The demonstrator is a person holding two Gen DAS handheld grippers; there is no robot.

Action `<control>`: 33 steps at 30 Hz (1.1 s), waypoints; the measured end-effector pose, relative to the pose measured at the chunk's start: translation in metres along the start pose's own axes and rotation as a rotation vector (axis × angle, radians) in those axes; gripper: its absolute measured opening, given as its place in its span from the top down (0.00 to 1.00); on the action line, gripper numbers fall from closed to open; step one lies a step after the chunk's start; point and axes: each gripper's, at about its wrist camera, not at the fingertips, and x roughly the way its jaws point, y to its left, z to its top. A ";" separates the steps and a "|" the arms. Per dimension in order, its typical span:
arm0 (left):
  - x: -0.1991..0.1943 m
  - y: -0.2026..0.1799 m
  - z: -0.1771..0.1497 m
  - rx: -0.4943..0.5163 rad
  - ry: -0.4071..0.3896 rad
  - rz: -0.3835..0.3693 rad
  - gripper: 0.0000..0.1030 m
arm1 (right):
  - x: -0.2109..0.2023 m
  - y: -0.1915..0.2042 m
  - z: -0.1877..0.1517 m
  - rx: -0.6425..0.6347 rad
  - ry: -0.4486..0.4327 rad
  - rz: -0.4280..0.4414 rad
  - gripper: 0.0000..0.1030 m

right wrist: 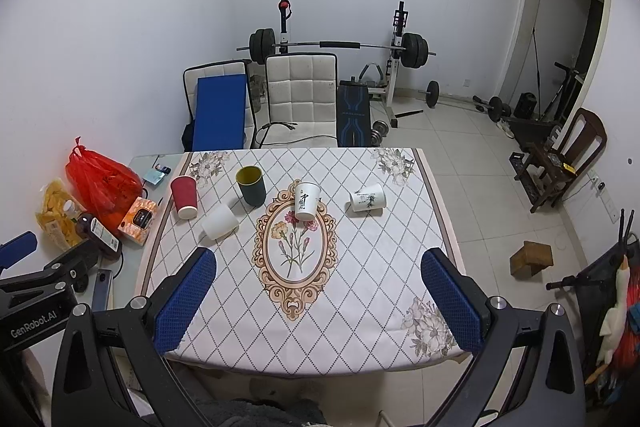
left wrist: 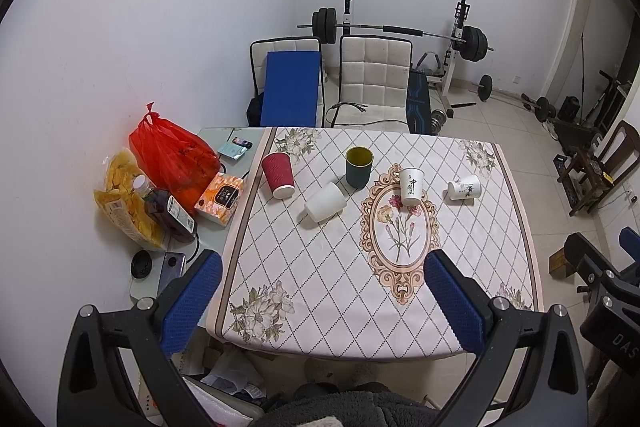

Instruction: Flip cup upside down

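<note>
No cup is gripped yet: both tongs (left wrist: 322, 291) (right wrist: 320, 293) are held spread above the surface (left wrist: 320, 267), the green cup (left wrist: 359, 167) upright.

Both wrist cameras look from above the near edge of the table (left wrist: 400, 331) toward the far edge, well back; the left one stands more left. Both share the whole table (right wrist: 360, 343).

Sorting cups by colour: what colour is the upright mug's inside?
Olive-yellow inside the dark green mug; clearest in the right wrist view.
</note>
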 end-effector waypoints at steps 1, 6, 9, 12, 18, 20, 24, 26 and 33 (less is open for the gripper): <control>-0.001 0.000 0.001 0.001 -0.001 0.000 0.00 | 0.000 0.000 0.000 -0.001 0.000 -0.001 0.00; 0.000 0.001 0.001 0.000 0.002 -0.002 0.00 | 0.000 0.000 0.000 0.001 0.001 0.001 0.00; 0.000 0.000 0.001 0.002 0.000 -0.001 0.00 | 0.000 0.000 0.000 0.003 0.000 0.002 0.00; 0.000 0.002 0.002 0.001 -0.001 0.000 0.00 | 0.000 0.001 0.000 0.003 -0.001 0.001 0.00; 0.000 0.001 0.002 0.001 -0.001 0.000 0.00 | 0.000 0.001 0.000 0.002 0.001 0.001 0.00; -0.001 0.001 0.002 0.003 -0.002 0.000 0.00 | -0.001 0.001 0.000 0.002 0.001 0.000 0.00; -0.001 0.001 0.003 0.001 -0.002 0.001 0.00 | -0.002 0.001 0.000 0.002 0.000 0.002 0.00; -0.001 0.001 0.003 0.002 -0.002 0.001 0.00 | -0.003 0.003 0.002 0.002 -0.001 0.002 0.00; -0.001 0.001 0.004 0.001 -0.004 0.000 0.00 | -0.007 0.004 0.007 0.004 -0.002 0.009 0.00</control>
